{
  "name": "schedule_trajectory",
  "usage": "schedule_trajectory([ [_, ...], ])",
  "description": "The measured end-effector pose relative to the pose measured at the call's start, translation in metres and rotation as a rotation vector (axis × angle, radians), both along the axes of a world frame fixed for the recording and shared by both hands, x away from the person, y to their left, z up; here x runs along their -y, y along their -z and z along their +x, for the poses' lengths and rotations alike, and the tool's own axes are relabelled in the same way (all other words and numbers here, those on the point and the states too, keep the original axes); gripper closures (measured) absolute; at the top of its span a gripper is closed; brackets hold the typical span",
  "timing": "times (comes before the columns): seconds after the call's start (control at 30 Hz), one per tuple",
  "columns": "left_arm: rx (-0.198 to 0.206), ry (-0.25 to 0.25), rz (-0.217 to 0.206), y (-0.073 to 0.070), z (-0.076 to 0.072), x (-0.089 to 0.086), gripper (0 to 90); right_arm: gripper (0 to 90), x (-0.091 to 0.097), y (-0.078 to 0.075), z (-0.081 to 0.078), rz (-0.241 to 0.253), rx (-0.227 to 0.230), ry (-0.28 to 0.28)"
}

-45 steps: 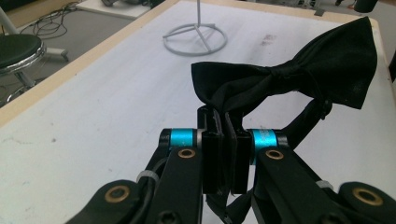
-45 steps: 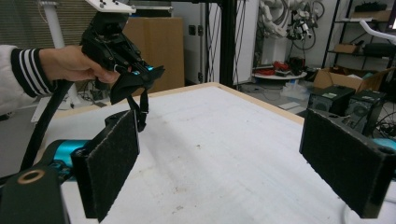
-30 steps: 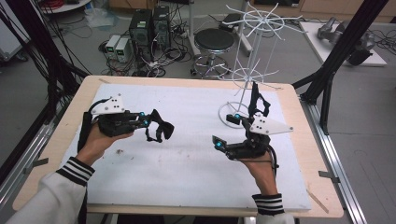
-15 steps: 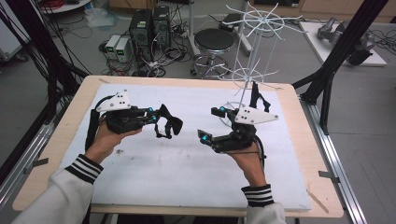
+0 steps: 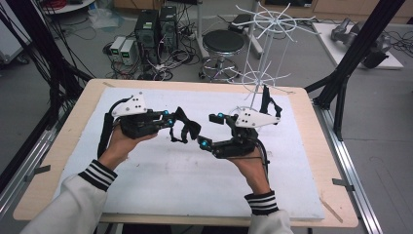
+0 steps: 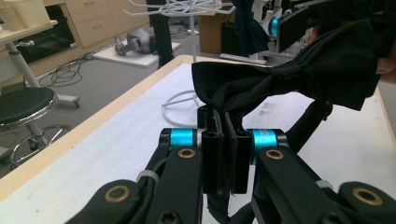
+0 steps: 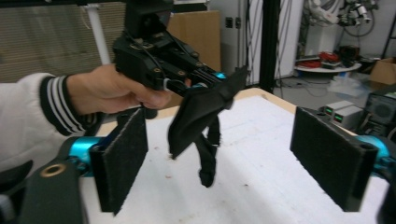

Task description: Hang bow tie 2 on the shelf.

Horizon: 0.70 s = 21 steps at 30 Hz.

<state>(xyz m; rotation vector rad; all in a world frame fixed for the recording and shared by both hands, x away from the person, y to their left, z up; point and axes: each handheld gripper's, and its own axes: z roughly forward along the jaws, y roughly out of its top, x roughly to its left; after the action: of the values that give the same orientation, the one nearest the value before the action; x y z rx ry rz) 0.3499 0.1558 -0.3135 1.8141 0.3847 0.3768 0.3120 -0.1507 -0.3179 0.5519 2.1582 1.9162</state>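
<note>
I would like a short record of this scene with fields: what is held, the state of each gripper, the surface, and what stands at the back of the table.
held thing: black bow tie, hanging in the air with its strap down
left gripper: shut on the bow tie
right gripper: open, nothing between its fingers, facing the bow tie; its jaws have just been closing a little
surface: white mat on a wooden table
at the back: white wire rack, with a dark item hanging on it
</note>
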Motion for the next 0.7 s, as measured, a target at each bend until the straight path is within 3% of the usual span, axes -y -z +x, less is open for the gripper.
schedule_trajectory([
  [0.17,0.002,0.01,-0.008,-0.0007,0.0,0.0049,86.5,26.0,-0.006,0.0006,0.0008,0.002,-0.006,-0.009],
  [0.4,0.011,0.024,-0.011,-0.0007,-0.0014,0.0084,86.5,42.0,-0.0097,0.0013,0.0034,-0.018,0.002,-0.001],
  [0.57,0.011,0.014,-0.016,-0.0013,-0.0013,0.0064,86.5,63.5,-0.0088,0.0005,0.0021,-0.03,0.015,-0.02],
  [0.7,0.015,0.012,-0.02,-0.0016,-0.0012,0.0038,86.5,78.0,-0.0079,-0.0006,0.0007,-0.04,0.032,-0.002],
])
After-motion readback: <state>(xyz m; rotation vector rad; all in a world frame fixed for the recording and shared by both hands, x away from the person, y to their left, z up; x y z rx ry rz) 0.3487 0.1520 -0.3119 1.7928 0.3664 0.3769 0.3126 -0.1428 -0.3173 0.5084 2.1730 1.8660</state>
